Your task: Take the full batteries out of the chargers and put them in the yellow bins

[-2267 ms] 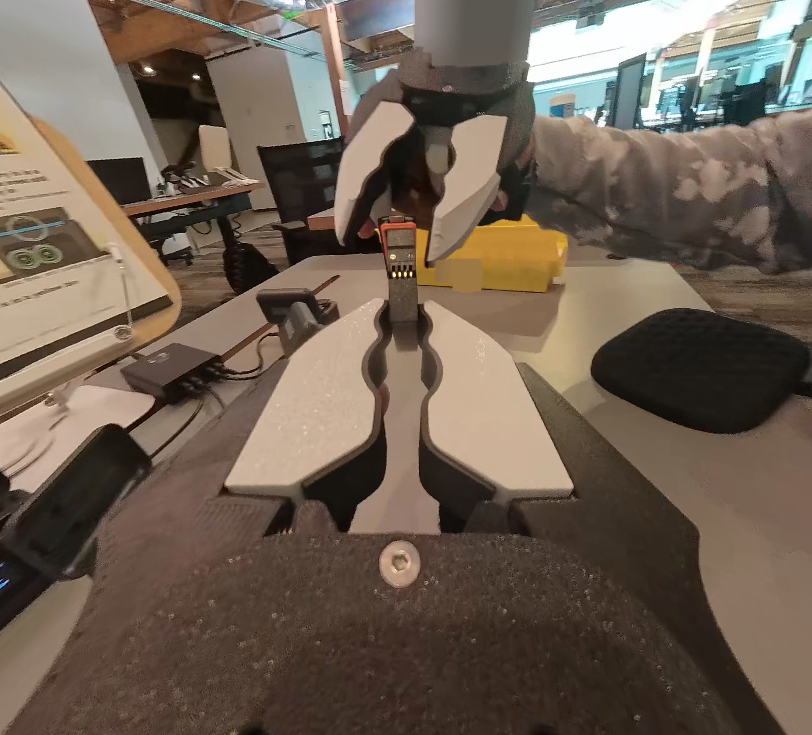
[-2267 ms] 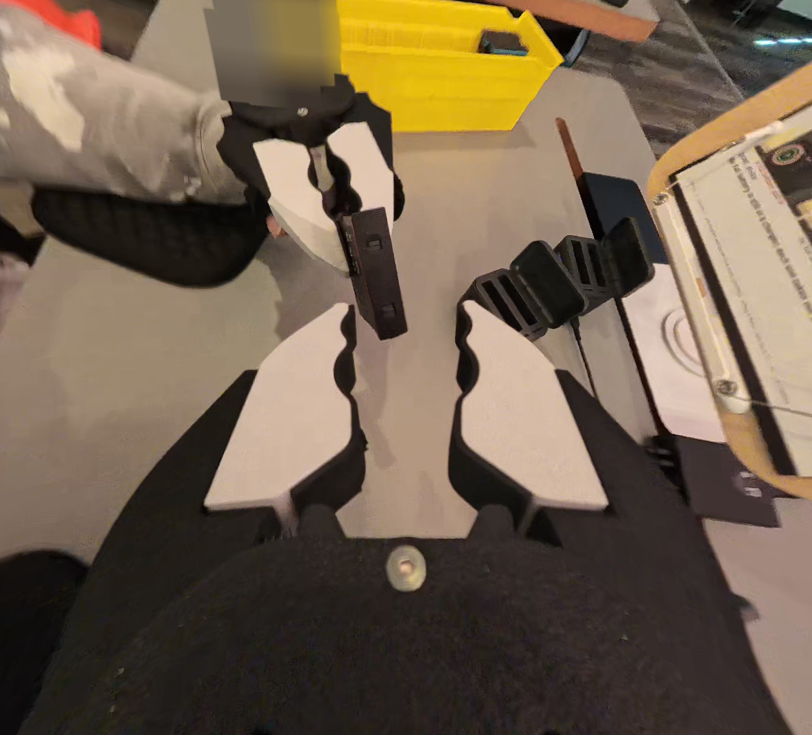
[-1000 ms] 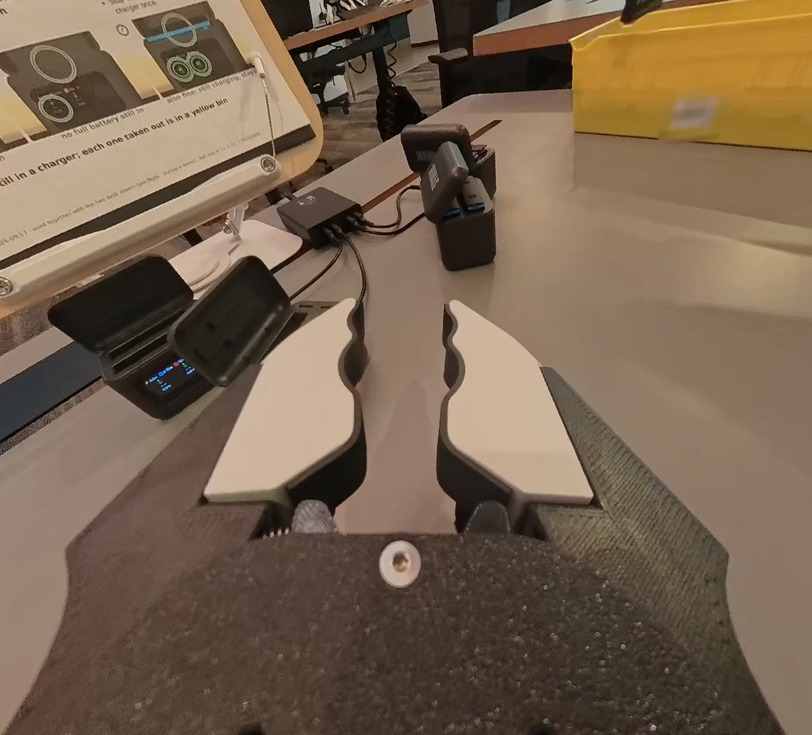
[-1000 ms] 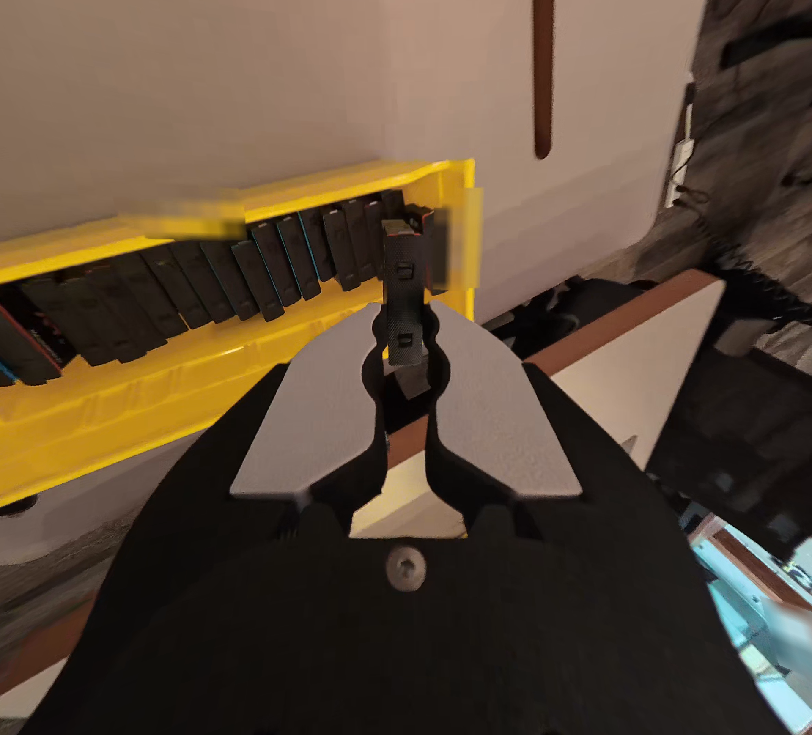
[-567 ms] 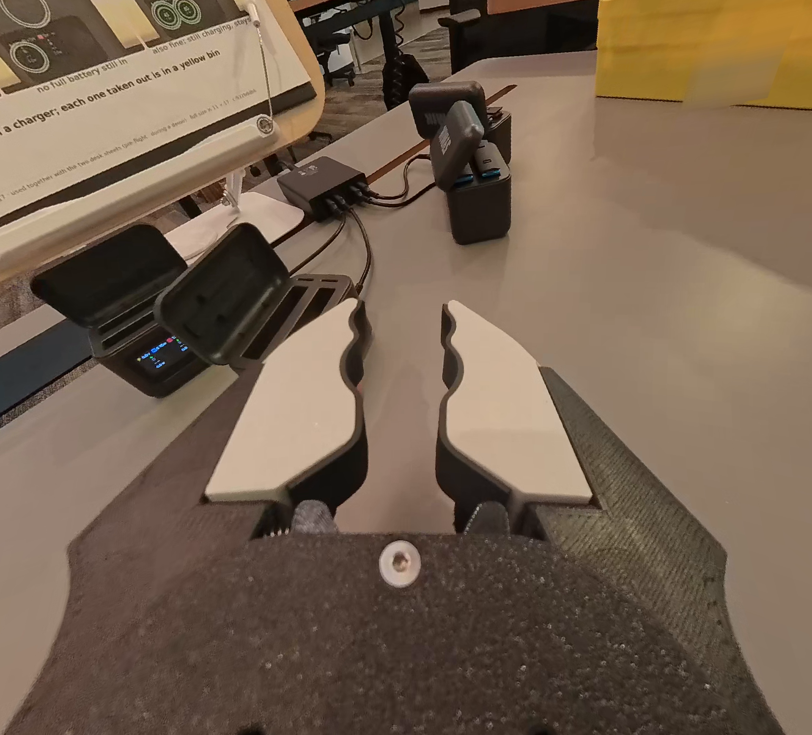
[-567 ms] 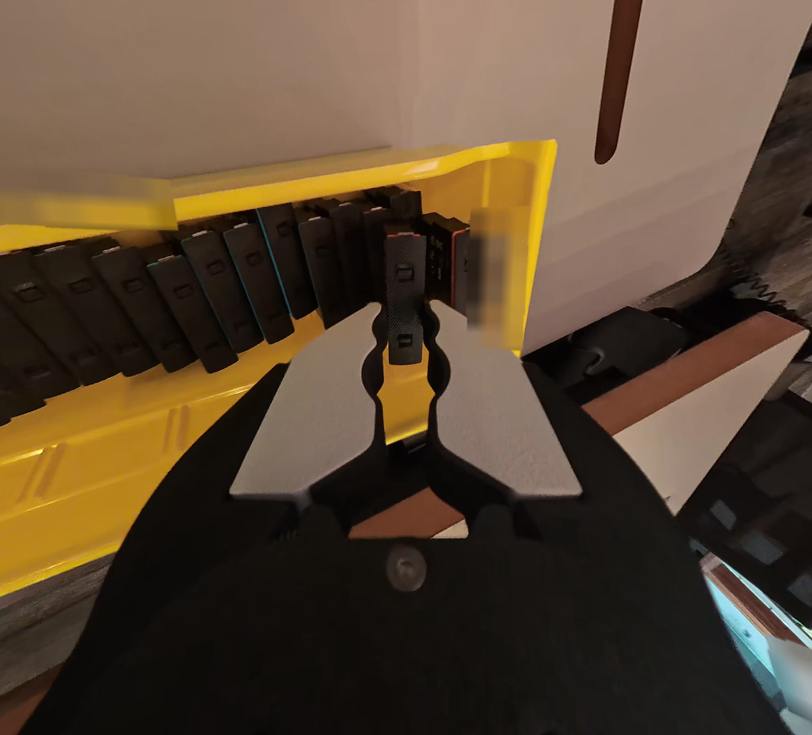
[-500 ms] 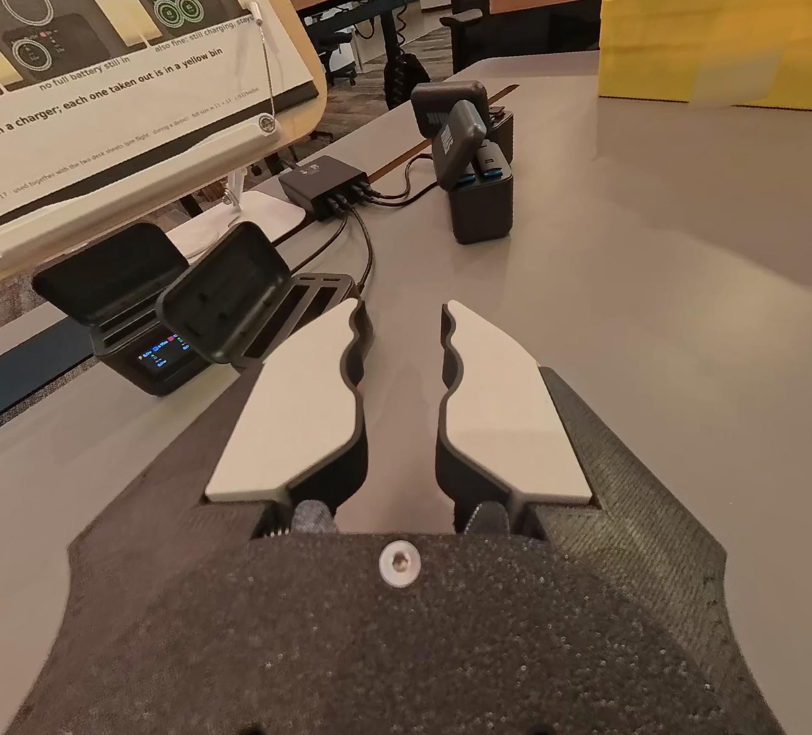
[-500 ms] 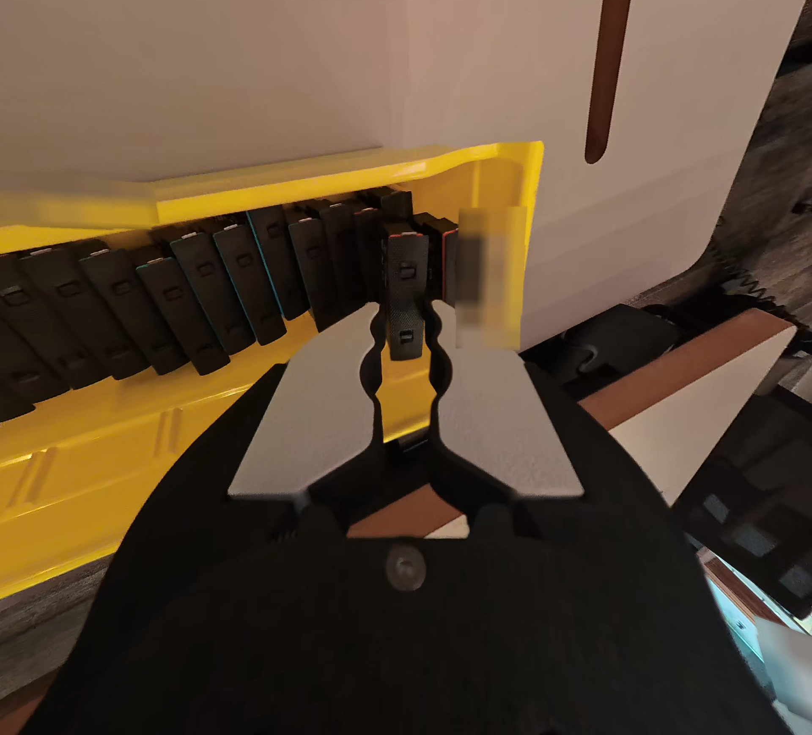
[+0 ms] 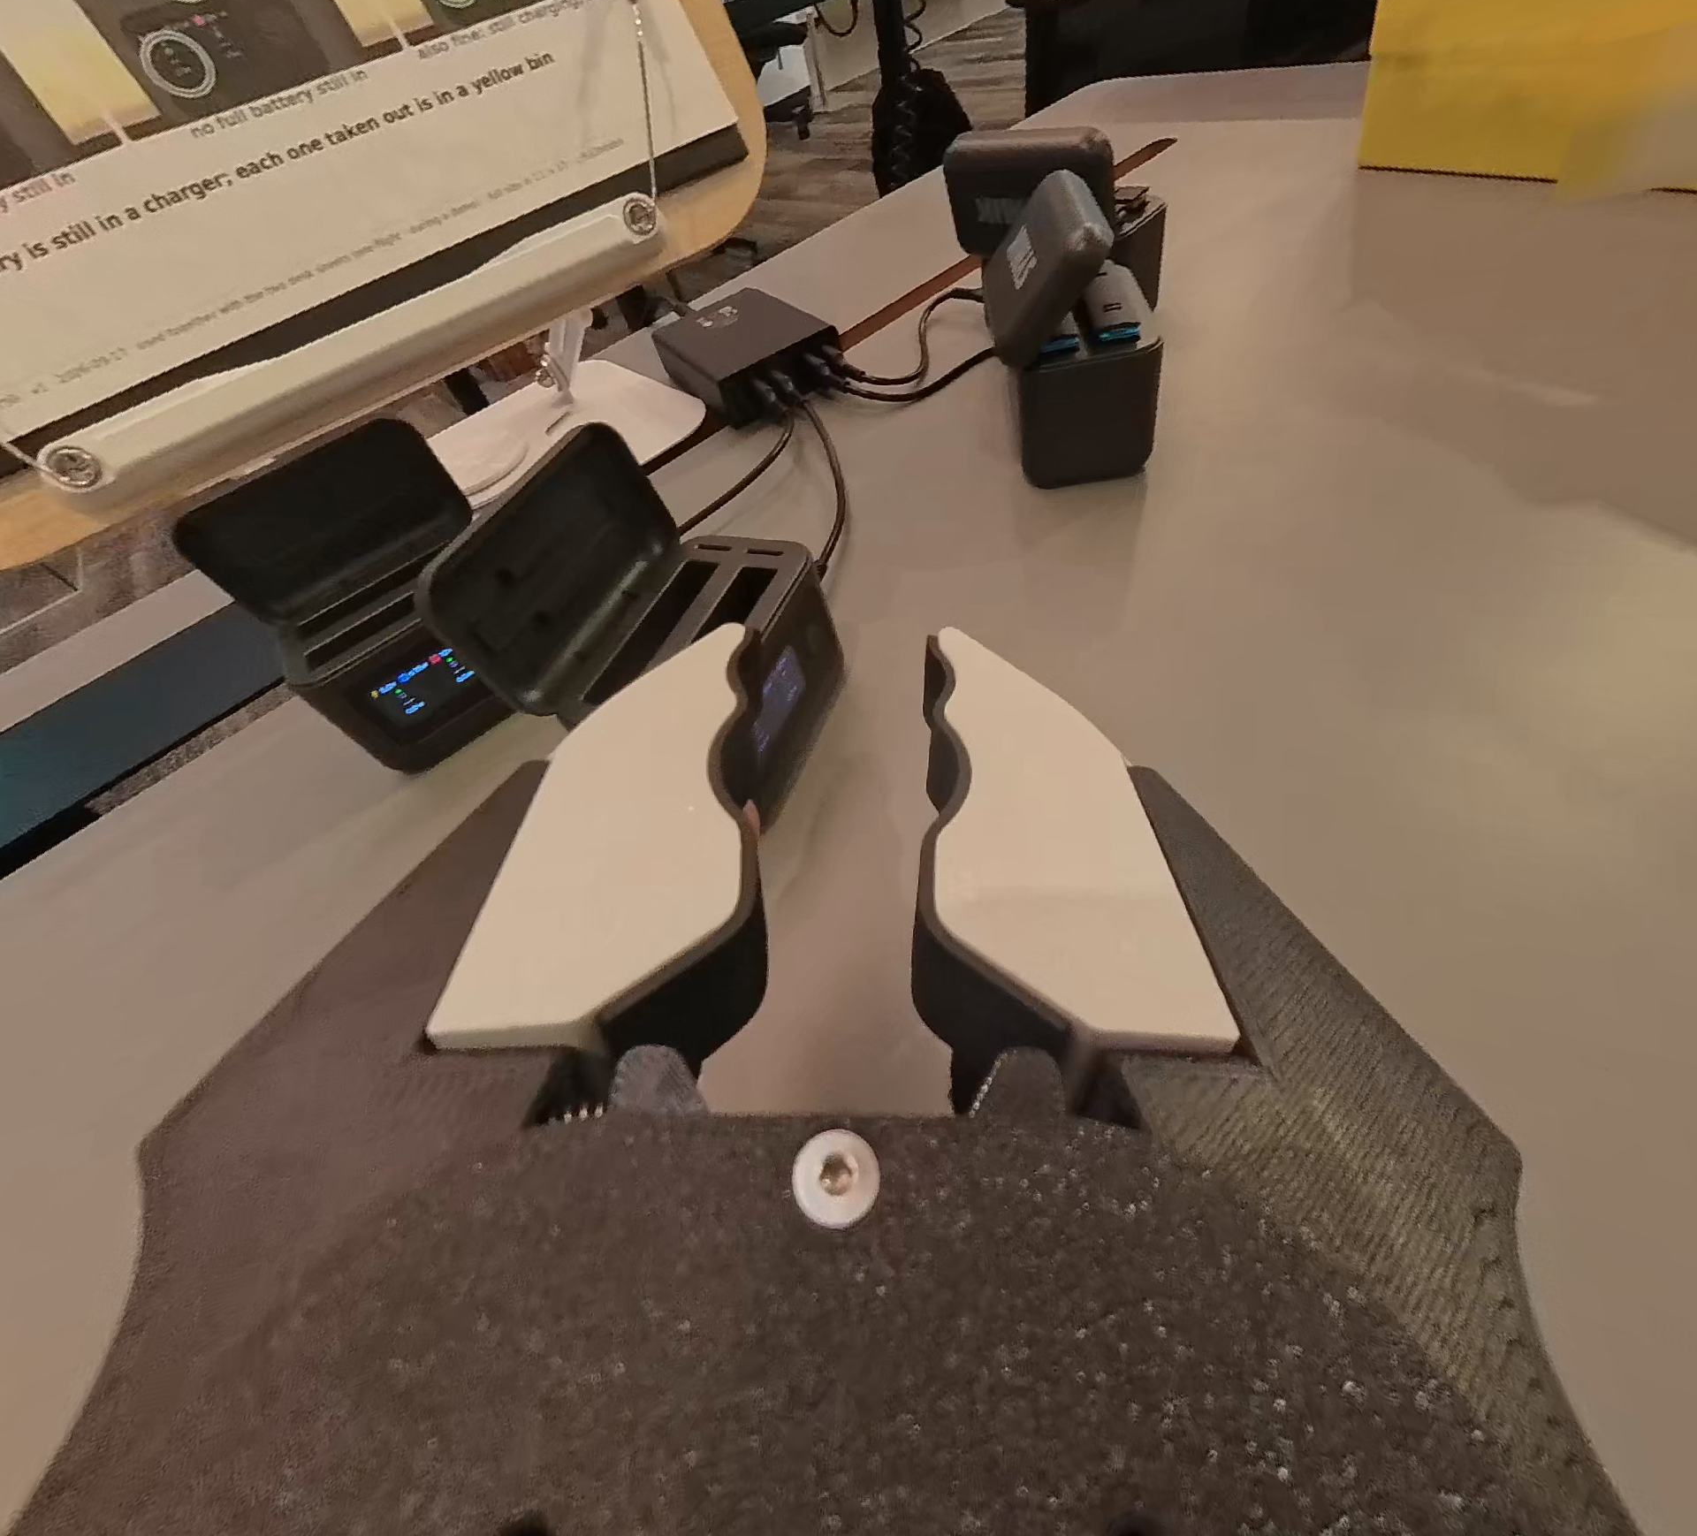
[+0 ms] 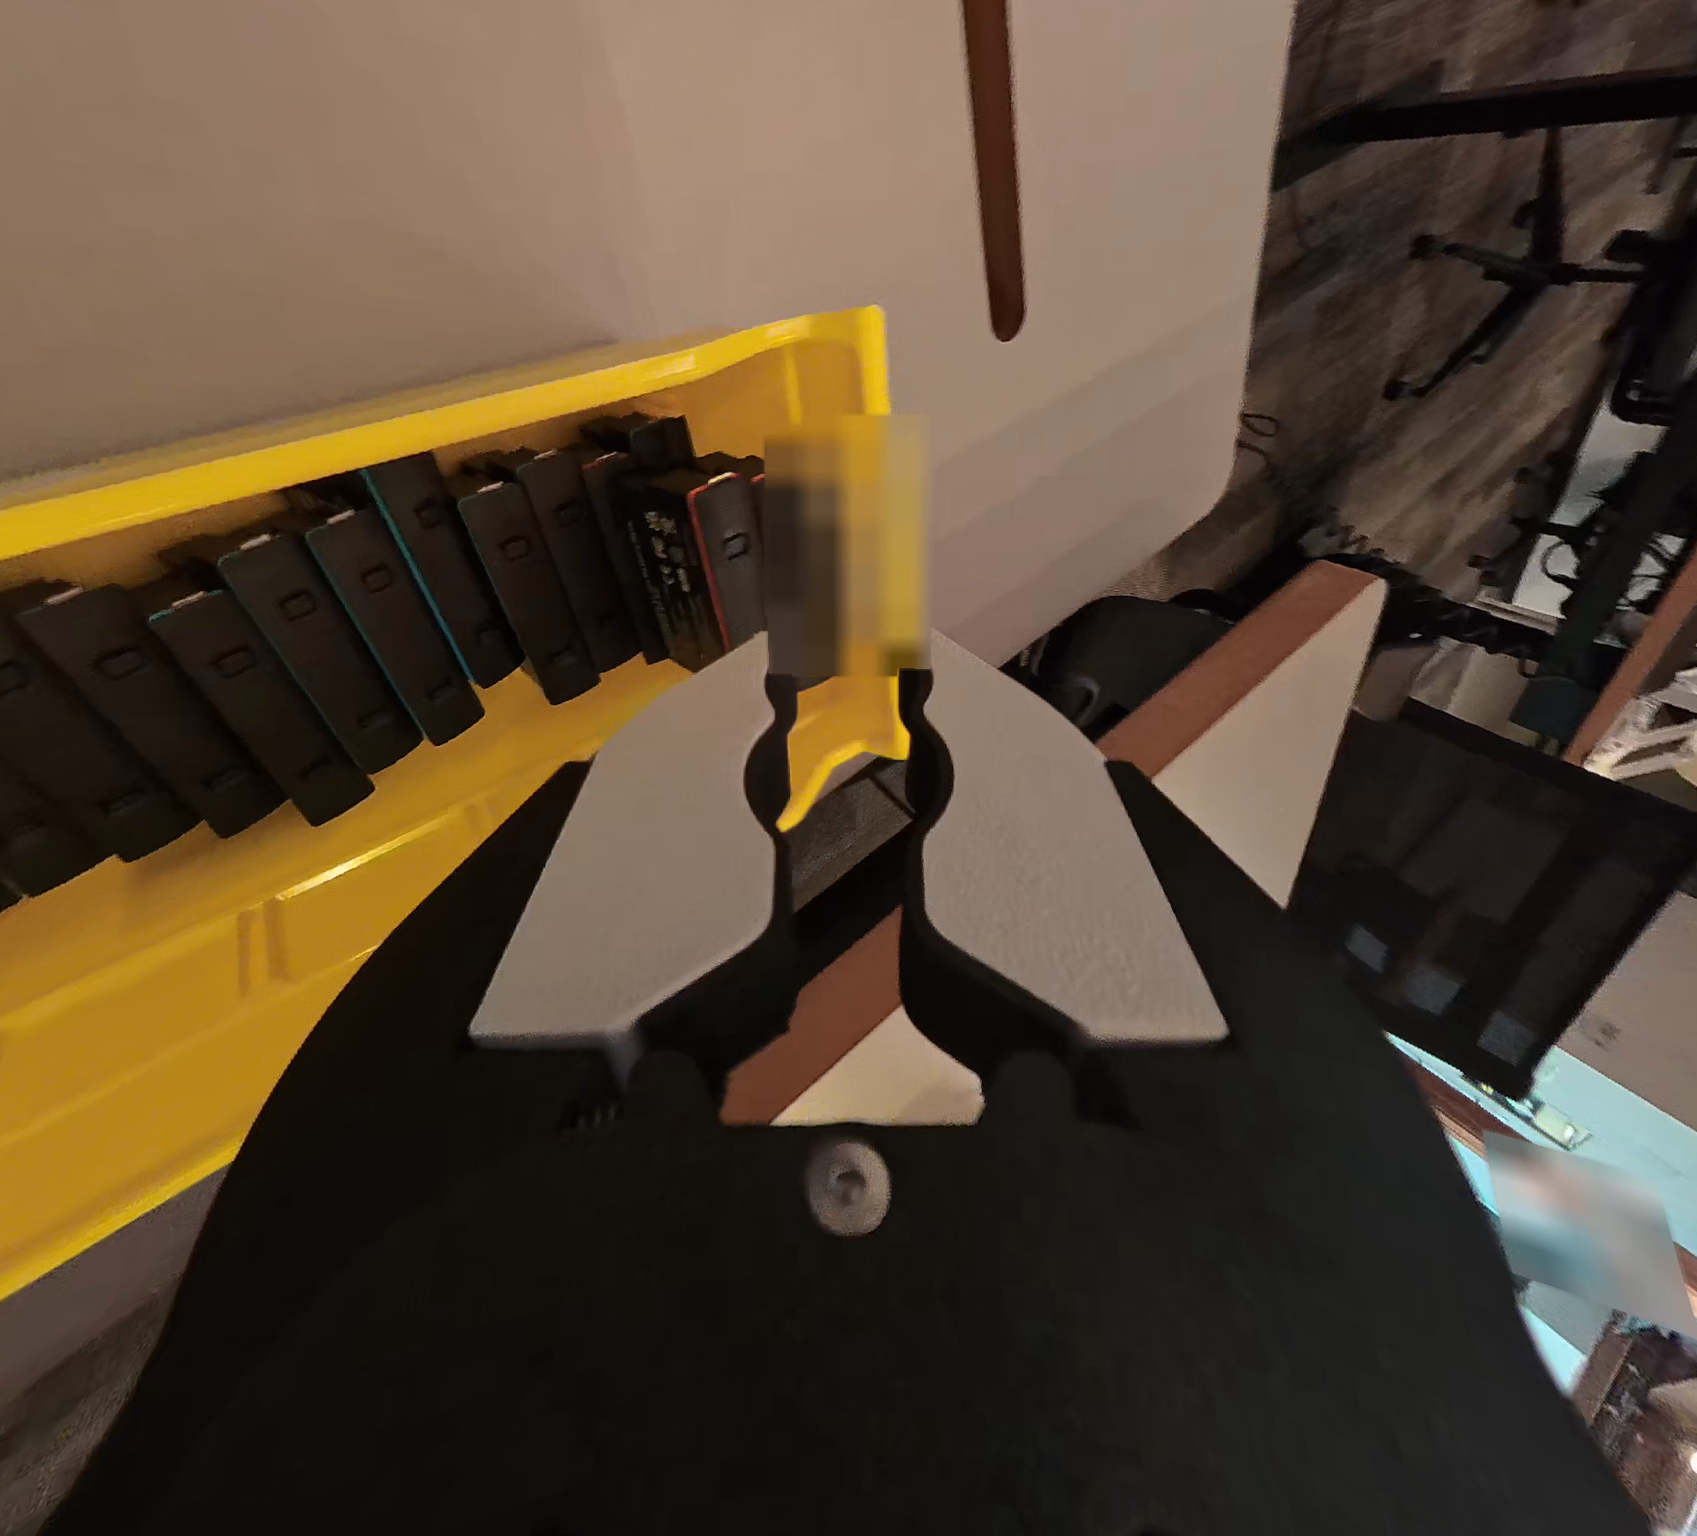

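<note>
With my right gripper (image 10: pixel 840 698) parted and empty above the yellow bin (image 10: pixel 138 978), where the batteries (image 10: pixel 386 610) stand in a row, my left gripper (image 9: pixel 836 665), also parted and empty, must next reach the open chargers (image 9: pixel 762 620).

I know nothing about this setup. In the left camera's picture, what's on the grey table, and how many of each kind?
Black charger cases: 4
Blue-topped batteries showing in one case: 2
Black power hub: 1
Yellow bin: 1
Instruction board on a stand: 1
Total: 9
</note>
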Available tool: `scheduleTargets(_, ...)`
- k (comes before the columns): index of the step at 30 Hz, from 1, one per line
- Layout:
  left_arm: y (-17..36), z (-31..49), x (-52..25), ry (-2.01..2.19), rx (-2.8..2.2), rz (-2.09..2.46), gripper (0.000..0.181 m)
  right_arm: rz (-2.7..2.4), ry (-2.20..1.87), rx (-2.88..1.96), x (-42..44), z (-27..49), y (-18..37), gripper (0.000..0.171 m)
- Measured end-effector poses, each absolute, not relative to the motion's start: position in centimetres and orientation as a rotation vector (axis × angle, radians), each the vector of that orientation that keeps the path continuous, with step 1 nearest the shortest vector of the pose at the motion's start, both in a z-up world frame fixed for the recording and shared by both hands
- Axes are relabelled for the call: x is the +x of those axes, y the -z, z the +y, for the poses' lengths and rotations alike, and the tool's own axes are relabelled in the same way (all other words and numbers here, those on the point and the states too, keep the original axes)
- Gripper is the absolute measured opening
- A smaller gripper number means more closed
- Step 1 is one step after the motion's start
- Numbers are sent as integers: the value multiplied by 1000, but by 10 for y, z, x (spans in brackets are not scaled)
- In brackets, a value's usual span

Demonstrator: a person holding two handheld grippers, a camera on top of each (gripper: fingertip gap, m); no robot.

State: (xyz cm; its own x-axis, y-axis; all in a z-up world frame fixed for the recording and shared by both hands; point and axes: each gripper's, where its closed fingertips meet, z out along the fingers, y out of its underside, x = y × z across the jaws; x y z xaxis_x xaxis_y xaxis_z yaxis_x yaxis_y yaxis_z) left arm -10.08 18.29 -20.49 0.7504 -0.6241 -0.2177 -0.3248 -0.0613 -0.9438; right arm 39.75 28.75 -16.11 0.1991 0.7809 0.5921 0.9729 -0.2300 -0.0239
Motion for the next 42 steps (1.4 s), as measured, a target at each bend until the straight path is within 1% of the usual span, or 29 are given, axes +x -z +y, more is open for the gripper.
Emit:
scheduleTargets(4, 206, 188, -108, 249, -1688, 736, 33, -1520, 690, -2012, 385, 292, 137, 20)
scheduleTargets(8, 207, 193, -119, 196, -1711, 696, 34, -1320, 633, -1904, 348, 290, 106, 21)
scheduleTargets(12, 210, 199, -129, 155, -1745, 656, 35, -1053, 408, -1811, 291, 271, 77, 26)
scheduleTargets(14, 212, 201, -132, 138, -1762, 647, 35, -959, 237, -1822, 260, 255, 78, 34)
scheduleTargets(17, 215, 202, -133, 125, -1776, 648, 36, -900, 11, -1843, 210, 231, 94, 52)
scheduleTargets(20, 218, 203, -134, 105, -1791, 652, 37, -938, -119, -1867, 165, 216, 128, 68)
scheduleTargets(24, 229, 206, -137, 72, -1852, 658, 49, -971, -289, -1955, 116, 208, 180, 83)
scheduleTargets(29, 249, 215, -141, 23, -1986, 668, 64, -915, -360, -2022, 82, 227, 231, 89)
scheduleTargets(32, 259, 222, -142, 5, -2050, 674, 67, -892, -343, -2045, 74, 247, 249, 92)
scheduleTargets(35, 261, 230, -150, 9, -2091, 610, 66, -894, -320, -2067, 71, 261, 262, 99)
scheduleTargets(36, 260, 233, -156, -3, -2103, 566, 63, -894, -320, -2076, 70, 264, 265, 100)
scheduleTargets(38, 257, 238, -170, -60, -2098, 492, 49, -899, -317, -2090, 67, 268, 267, 100)
scheduleTargets(42, 251, 242, -188, -71, -2084, 382, 43, -886, -293, -2091, 60, 273, 267, 98)
